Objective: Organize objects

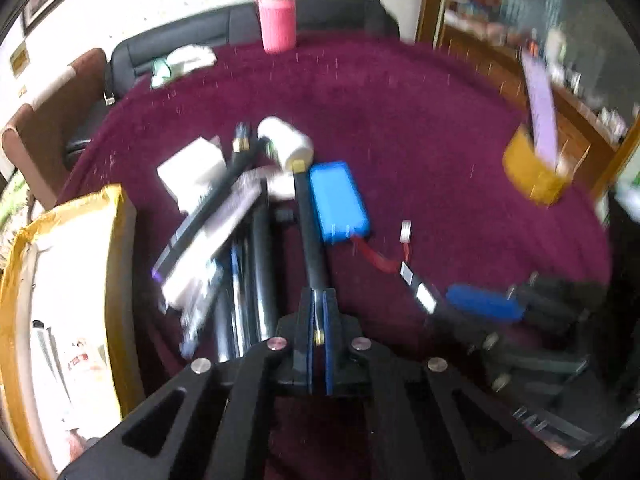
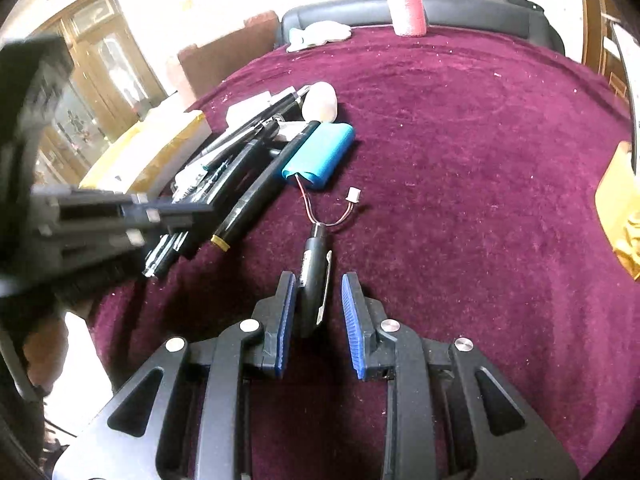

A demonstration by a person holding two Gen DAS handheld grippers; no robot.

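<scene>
1. Pinching the near end of a long black pen (image 1: 308, 224), the left tool (image 1: 319, 332) has its blue pads pressed together on the barrel, which points away past a blue battery pack (image 1: 338, 202).
2. Just left of that pen lies a heap of more black pens and a white box (image 1: 192, 172) on the maroon-covered surface (image 1: 420, 128); a white bottle (image 1: 286, 142) lies at the heap's far end.
3. The right tool (image 2: 320, 312) stands part spread around a black clip pen (image 2: 314, 288), whose barrel rests against the left pad; the right pad is apart from it.
4. Beyond the clip pen, the battery pack's red wires end in a white plug (image 2: 354, 193).
5. A pink bottle (image 2: 409, 6) stands at the far edge.
</scene>
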